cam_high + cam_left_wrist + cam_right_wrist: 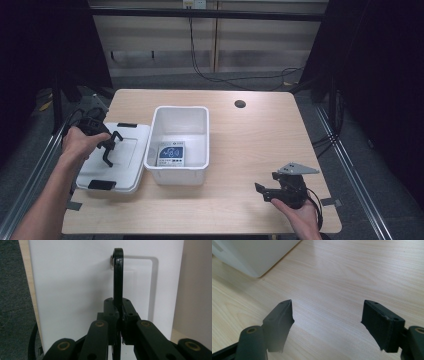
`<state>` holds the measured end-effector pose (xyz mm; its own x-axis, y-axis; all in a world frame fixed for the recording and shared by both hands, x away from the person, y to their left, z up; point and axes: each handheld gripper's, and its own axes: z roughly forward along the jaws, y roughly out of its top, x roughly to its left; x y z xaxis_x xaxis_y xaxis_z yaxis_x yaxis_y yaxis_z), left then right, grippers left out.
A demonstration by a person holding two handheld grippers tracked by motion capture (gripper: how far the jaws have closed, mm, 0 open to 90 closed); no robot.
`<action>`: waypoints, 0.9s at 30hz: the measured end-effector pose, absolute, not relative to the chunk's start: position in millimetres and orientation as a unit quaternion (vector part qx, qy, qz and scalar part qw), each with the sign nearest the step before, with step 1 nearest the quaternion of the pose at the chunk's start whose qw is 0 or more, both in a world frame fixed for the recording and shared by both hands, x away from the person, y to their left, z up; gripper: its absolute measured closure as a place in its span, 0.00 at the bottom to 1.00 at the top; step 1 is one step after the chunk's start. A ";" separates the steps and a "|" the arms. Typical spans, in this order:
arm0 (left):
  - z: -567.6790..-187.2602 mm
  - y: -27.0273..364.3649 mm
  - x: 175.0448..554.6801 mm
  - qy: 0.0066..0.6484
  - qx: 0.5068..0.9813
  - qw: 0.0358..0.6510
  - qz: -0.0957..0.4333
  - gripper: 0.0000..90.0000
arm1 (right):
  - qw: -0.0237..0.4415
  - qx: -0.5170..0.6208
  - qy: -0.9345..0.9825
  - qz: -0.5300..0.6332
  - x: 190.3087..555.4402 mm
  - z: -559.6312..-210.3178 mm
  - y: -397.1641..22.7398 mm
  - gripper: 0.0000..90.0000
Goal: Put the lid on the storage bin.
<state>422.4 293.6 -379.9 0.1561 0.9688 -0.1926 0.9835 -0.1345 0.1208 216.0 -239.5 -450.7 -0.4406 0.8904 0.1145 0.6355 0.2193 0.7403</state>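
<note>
A white lid (125, 155) with black clips (102, 185) lies flat on the table's left side. My left gripper (110, 146) is over its middle, shut on a thin black handle (118, 277) that stands up from the lid (75, 290). Right beside the lid stands an open white bin (200, 120) with a small blue-and-white package (171, 154) lying inside. My right gripper (261, 190) hovers low over the front right of the table, open, with bare wood between its fingers (279, 320). A corner of the bin (249, 255) shows in the right gripper view.
The wooden table (260, 145) has a round cable hole (240, 104) near its back edge. Black cables (210, 75) hang down behind the table. Metal frame rails (350, 165) run along both sides.
</note>
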 end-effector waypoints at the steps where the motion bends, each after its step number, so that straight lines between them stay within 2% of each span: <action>1: -378.7 294.2 421.9 0.646 0.755 0.108 -0.033 0.94 | 0.170 0.500 0.762 0.374 216.0 -450.7 -239.4 0.27; 9: -368.0 298.4 417.3 0.643 0.756 0.119 -0.028 0.94 | 0.170 0.498 0.763 0.377 215.8 -450.4 -239.2 0.26; 19: -354.2 303.9 413.4 0.638 0.760 0.121 -0.020 0.94 | 0.168 0.495 0.761 0.384 215.9 -449.3 -238.4 0.17; 27: -341.8 307.0 411.2 0.632 0.764 0.129 -0.018 0.94 | 0.162 0.493 0.762 0.387 216.5 -449.1 -238.8 0.16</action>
